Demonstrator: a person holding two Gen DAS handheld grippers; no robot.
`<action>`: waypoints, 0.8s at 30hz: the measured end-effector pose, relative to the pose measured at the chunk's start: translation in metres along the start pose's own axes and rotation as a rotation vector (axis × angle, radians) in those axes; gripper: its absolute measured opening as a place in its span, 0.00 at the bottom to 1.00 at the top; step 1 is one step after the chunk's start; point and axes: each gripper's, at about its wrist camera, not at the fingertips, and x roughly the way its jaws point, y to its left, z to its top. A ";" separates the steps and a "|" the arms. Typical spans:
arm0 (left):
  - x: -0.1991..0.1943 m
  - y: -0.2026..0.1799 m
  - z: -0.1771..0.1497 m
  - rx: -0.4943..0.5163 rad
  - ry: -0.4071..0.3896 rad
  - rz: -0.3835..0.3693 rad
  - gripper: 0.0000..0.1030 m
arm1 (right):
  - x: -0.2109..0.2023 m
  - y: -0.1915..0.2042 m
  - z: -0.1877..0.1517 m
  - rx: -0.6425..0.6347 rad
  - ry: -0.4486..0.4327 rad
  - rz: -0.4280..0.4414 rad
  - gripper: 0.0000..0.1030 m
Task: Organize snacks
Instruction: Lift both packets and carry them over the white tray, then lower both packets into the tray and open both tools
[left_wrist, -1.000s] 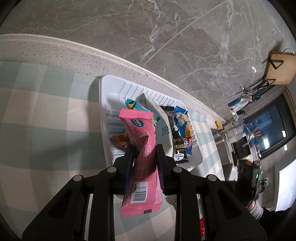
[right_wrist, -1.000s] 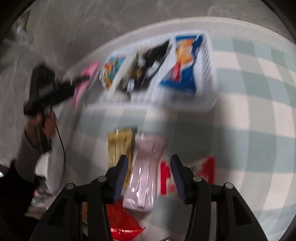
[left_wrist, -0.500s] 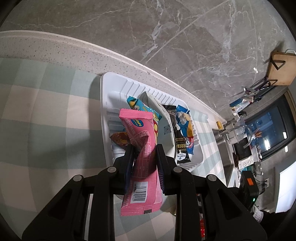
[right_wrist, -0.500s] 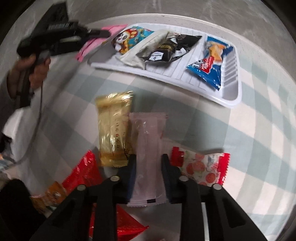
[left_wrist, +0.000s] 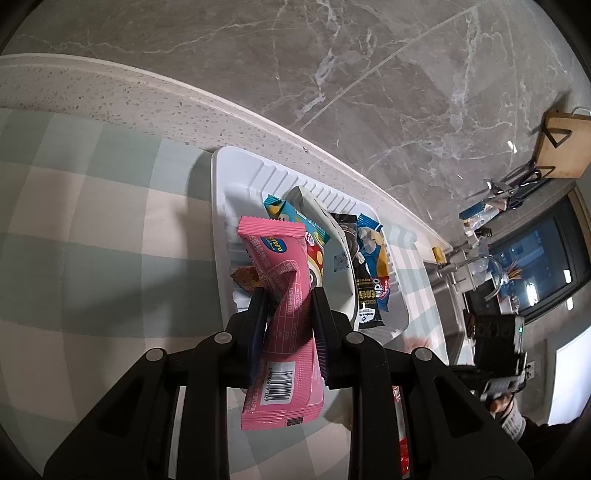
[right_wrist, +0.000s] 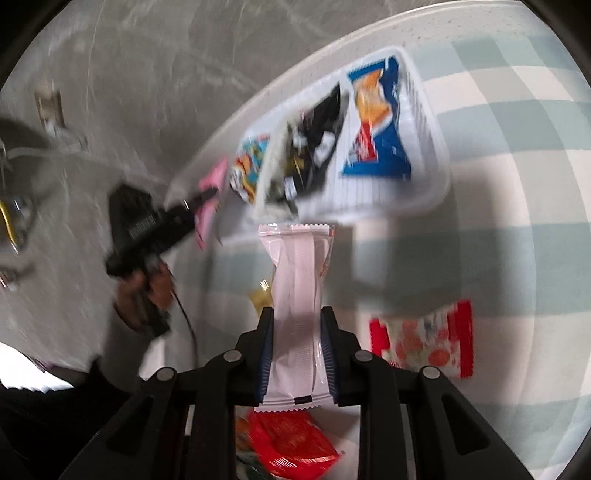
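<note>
**Two full grippers, one crowded tray**

My left gripper (left_wrist: 287, 295) is squeezing a pink pack (left_wrist: 284, 295) tight around its middle. The pack sticks up toward 12 o'clock, over the near part of the white tray (left_wrist: 236, 173). My right gripper (right_wrist: 297, 325) is pinching a pale pack (right_wrist: 297, 291) the same way, lifted off the checked cloth (right_wrist: 517, 184). That view is blurry, so I think my right hand is moving fast.

Here is what could go wrong.

The pink pack is bent where my fingers hold it. If I squeeze hard, I think the snack inside could crack.

The tray already holds a teal pack (left_wrist: 291, 218), a black pack (left_wrist: 364, 284) and a blue pack (left_wrist: 375, 254). They lie close together from 12 to 2 o'clock of my left fingers. A small brown pack (left_wrist: 245, 277) peeks out at 10 o'clock. If I let the pink pack go here, it could land on top of them and not in its own slot.

From my right side, my left gripper (right_wrist: 192, 210) sits at 10 o'clock, right by the tray. If both hands go in at once, they could bump, and a pack could slip out.

A red pack (right_wrist: 424, 339) lies at 3 o'clock and another red one (right_wrist: 291, 443) at 6 o'clock. A low swing could knock them off the cloth.
</note>
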 end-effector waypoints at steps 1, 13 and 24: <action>0.000 0.000 0.000 -0.001 0.000 0.001 0.21 | -0.002 0.000 0.006 0.004 -0.010 0.003 0.26; 0.016 0.005 0.016 -0.016 -0.014 0.022 0.21 | 0.029 0.008 0.059 0.013 -0.073 -0.007 0.26; 0.042 0.008 0.035 -0.026 -0.042 0.054 0.26 | 0.048 -0.005 0.090 0.016 -0.099 -0.111 0.29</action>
